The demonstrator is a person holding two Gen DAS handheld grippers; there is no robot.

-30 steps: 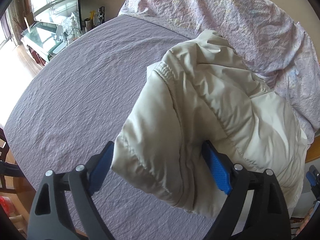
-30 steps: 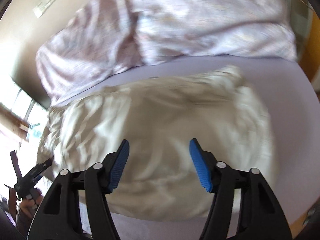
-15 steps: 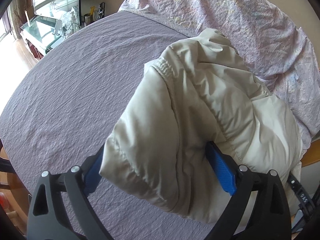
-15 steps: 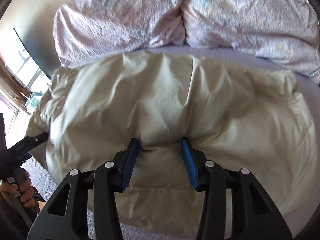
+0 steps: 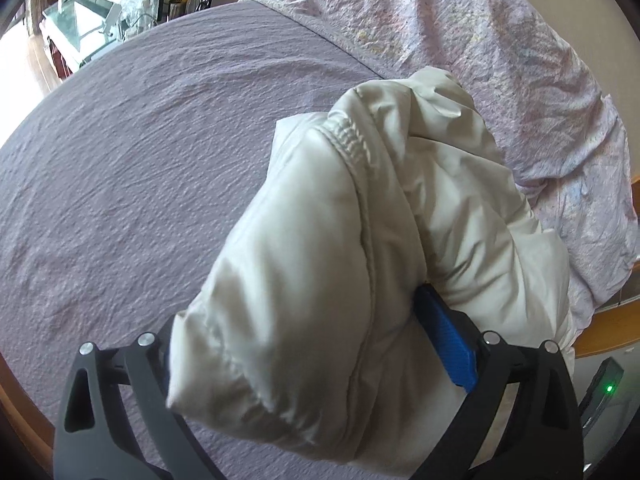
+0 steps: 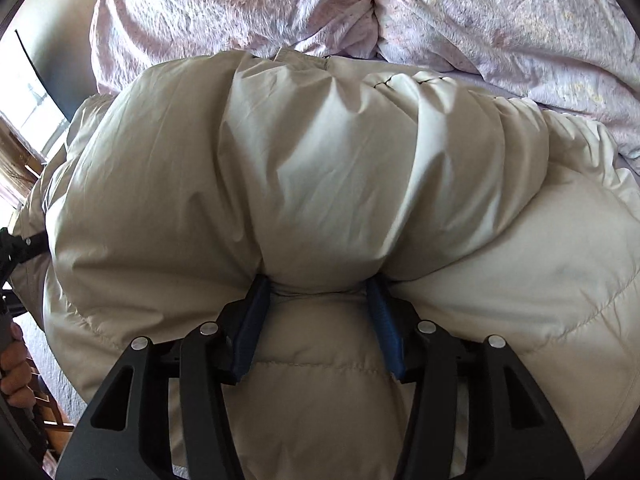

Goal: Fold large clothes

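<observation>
A cream puffer jacket [image 5: 360,240] lies bunched on the bed. In the left wrist view my left gripper [image 5: 296,340] has a thick fold of the jacket between its blue pads; the left pad is hidden under the fabric, the right pad [image 5: 444,340] shows. In the right wrist view the jacket [image 6: 320,168] fills the frame. My right gripper [image 6: 320,292] is shut on a fold of it, and the fabric bulges above the pads [image 6: 256,308].
The bed has a purple textured sheet [image 5: 140,160]. Pink patterned pillows or duvet [image 5: 500,60] lie at the head, also in the right wrist view [image 6: 500,20]. A dresser with clutter [image 5: 112,20] stands far left. The wooden bed frame [image 5: 608,328] shows at right.
My right gripper moved onto the jacket and closed on a fold, then pushed further in. My left gripper kept its hold and drew the jacket end closer and higher.
</observation>
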